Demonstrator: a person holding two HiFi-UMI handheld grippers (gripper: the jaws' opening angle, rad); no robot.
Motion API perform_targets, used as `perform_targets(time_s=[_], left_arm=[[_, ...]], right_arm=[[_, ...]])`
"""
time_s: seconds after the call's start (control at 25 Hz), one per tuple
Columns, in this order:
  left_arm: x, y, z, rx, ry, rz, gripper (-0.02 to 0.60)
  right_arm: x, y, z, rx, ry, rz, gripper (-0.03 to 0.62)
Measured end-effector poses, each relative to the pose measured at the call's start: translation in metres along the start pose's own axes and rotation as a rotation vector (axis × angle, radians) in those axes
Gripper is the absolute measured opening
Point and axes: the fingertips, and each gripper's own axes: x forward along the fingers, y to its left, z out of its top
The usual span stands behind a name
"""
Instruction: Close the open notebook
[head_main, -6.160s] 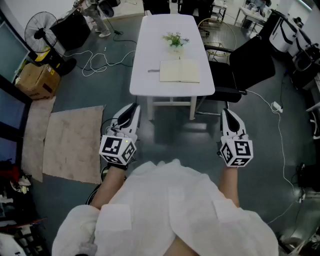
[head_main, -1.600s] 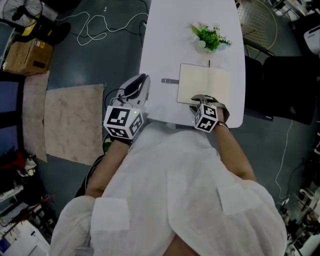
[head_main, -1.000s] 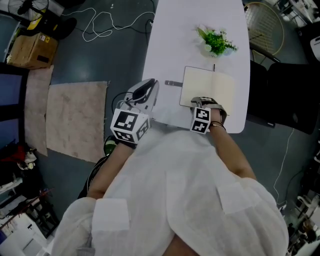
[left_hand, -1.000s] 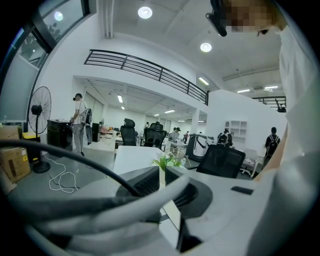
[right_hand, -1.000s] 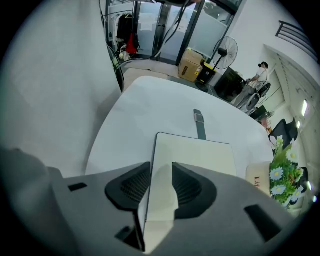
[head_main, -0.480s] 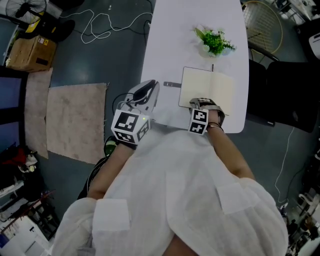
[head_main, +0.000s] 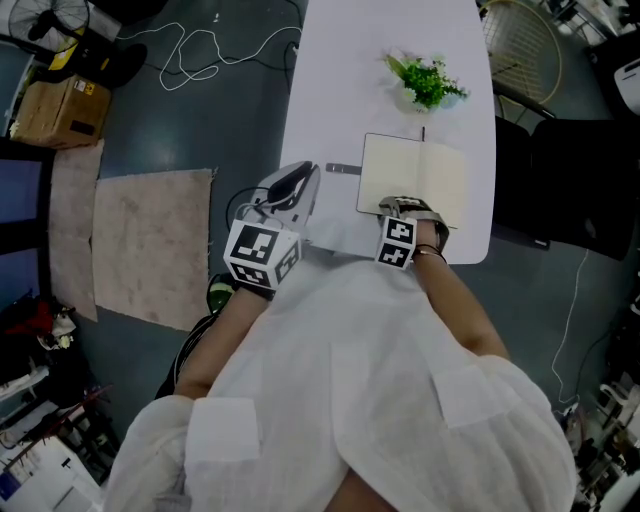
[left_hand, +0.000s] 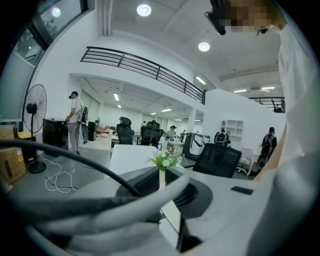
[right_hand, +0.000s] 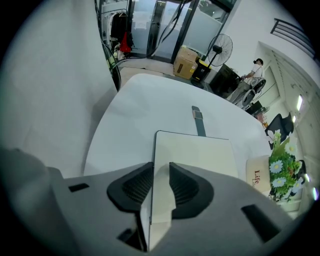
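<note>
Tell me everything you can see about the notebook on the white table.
The notebook lies open and flat near the near right edge of the white table, showing two blank cream pages. A grey strap sticks out at its left side. A small potted plant stands just beyond it, apart. The right gripper points steeply down at the notebook's near edge. Its jaws are closing with that edge between them.

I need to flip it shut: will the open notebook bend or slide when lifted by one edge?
Likely floppy: the notebook looks thin and lies flat, so a lifted half may sag. It seems light and the table smooth, so it could slide.
</note>
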Motion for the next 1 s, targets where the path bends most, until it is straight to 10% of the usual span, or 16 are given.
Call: perform_targets(time_s=[1.0], left_arm=[[-0.003, -0.016, 0.0, 0.013, -0.006, -0.038, 0.034]], right_arm=[[-0.026, -0.011, 0.006, 0.159, -0.073, -0.1, 0.071]])
